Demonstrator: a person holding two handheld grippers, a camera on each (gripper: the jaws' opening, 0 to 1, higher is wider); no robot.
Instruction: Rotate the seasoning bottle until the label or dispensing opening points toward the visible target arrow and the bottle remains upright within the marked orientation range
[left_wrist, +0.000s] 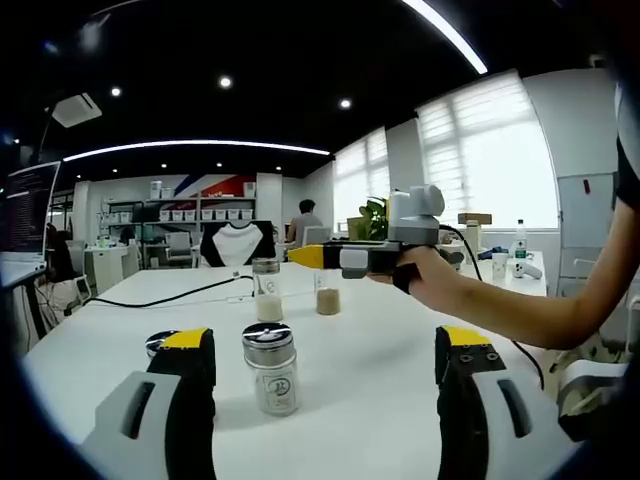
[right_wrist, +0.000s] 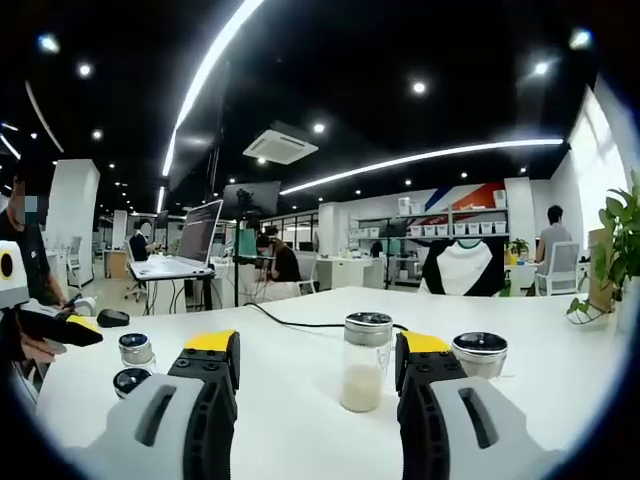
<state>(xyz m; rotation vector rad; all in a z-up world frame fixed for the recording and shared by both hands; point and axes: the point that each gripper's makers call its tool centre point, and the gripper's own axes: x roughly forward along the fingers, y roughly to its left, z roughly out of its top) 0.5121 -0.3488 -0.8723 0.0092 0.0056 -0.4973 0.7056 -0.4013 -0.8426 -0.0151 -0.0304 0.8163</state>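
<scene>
On the white table (left_wrist: 380, 350), a seasoning bottle (left_wrist: 272, 368) with a silver lid and a pale label stands upright. It is between the open jaws of my left gripper (left_wrist: 325, 352), closer to the left jaw, and touches neither. Further back are a glass bottle (left_wrist: 267, 291) of white grains and a smaller one (left_wrist: 328, 296). A hand holds my right gripper (left_wrist: 345, 258) just above them. In the right gripper view, my right gripper (right_wrist: 318, 366) is open. The white-grain bottle (right_wrist: 365, 361) stands upright just beyond its jaws. My left gripper (right_wrist: 60, 329) shows at the left edge.
More lidded bottles sit near the jaws (left_wrist: 158, 343) (right_wrist: 480, 353) (right_wrist: 136, 349) (right_wrist: 129, 381). A black cable (right_wrist: 300, 323) crosses the table. A laptop (right_wrist: 190, 245) stands on a nearby desk, a plant (left_wrist: 375, 215) and a water bottle (left_wrist: 518, 240) by the windows. People sit at far desks.
</scene>
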